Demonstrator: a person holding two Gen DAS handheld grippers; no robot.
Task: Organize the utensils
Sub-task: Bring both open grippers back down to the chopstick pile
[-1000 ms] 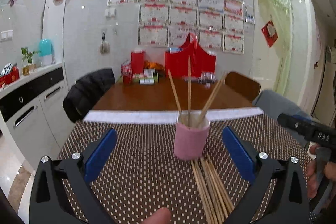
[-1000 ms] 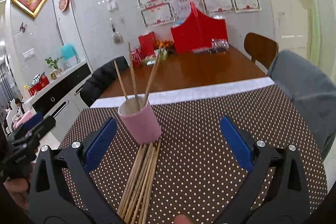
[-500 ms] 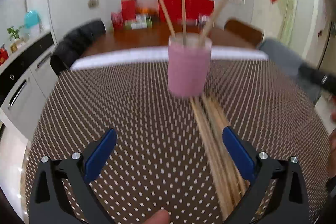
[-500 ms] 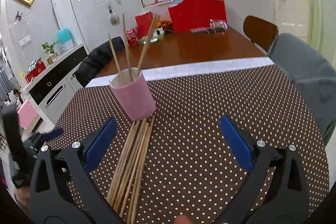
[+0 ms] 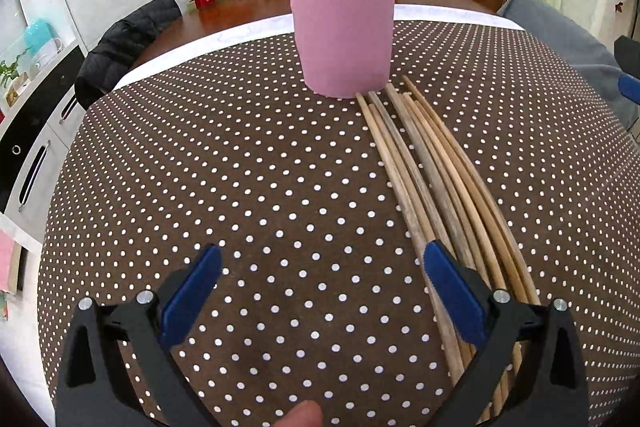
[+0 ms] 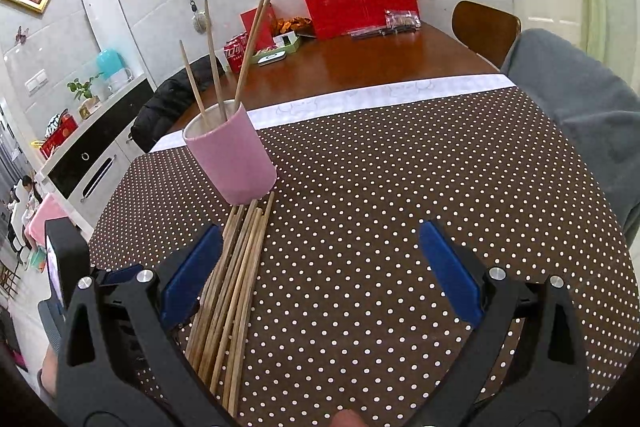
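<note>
Brown cloth with white dots [image 5: 260, 167] covers the near end of a dining table, with a tiled wall of framed certificates behind. A pink cup [image 5: 342, 27] stands upright on the cloth with three chopsticks [image 6: 212, 67] leaning inside it. A loose bundle of chopsticks [image 5: 436, 187] lies flat on the cloth, its far tips touching or just beside the cup's base.

Compared with a second ago, the left gripper [image 5: 320, 291] has dropped low and moved in close to the cloth, so the cup now looms large ahead. Its jaws are spread wide and hold nothing; its right finger sits over the near ends of the bundle. The right gripper [image 6: 316, 275] is also wide and empty, having shifted only slightly, with its left finger over the bundle.

This looks like the approach to pick up the next chopstick; most of the sorting remains.
</note>
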